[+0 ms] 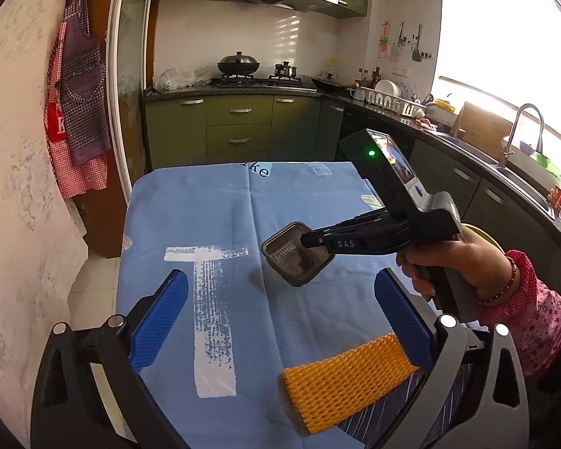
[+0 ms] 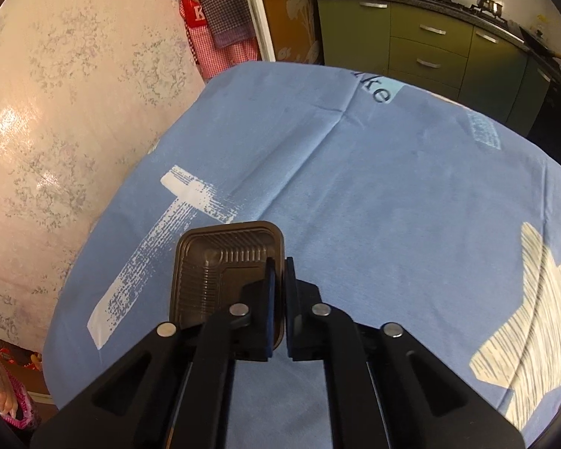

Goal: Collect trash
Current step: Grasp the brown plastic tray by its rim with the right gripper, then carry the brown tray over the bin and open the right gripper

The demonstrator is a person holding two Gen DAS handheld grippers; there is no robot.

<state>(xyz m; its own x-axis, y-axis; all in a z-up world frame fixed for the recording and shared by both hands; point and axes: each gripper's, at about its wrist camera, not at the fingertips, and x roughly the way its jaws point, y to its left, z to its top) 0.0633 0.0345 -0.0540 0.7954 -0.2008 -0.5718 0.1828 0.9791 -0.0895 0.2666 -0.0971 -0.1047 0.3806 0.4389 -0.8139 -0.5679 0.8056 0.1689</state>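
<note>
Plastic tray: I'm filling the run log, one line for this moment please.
right gripper: shut on plastic tray rim | tray: lifted off tablecloth | left gripper: open, empty | foam net: on cloth

A cloth-covered counter (image 1: pixel 213 224) stands in front of the kitchen cabinets (image 1: pixel 239 127), with a wall to its left. Near its middle, a small plastic tray (image 1: pixel 288 258) sits pinched by its right rim in the right claw (image 2: pixel 278 262), which reaches in from the right. A foam net sleeve (image 1: pixel 348 378) lies at the near edge, just before the left claw (image 1: pixel 280 321).
</note>
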